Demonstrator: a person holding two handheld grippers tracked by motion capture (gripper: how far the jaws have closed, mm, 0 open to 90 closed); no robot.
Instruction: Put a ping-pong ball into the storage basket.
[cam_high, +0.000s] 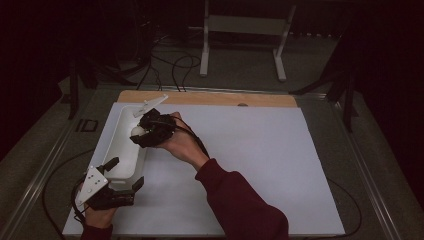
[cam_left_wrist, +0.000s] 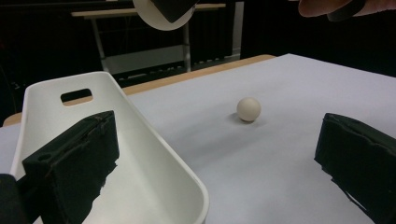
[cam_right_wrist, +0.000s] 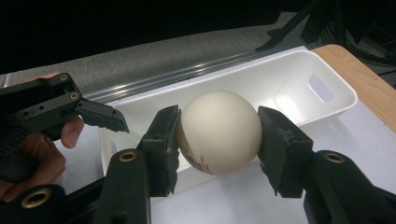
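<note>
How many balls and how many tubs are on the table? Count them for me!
Balls: 2, one held ball and one loose ball
Tubs: 1, the white tub
Total: 3

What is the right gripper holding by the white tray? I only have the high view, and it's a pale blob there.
Observer: The right gripper is shut on a white ball with small red print low on it.
Operator: Any other ball out?
Observer: Yes, the left gripper view shows a second ball resting on the white sheet, apart from the tray.
Operator: Is the left gripper clamping the tray?
Observer: No. The left gripper is open, one jaw inside the tray, the other over the sheet.
</note>
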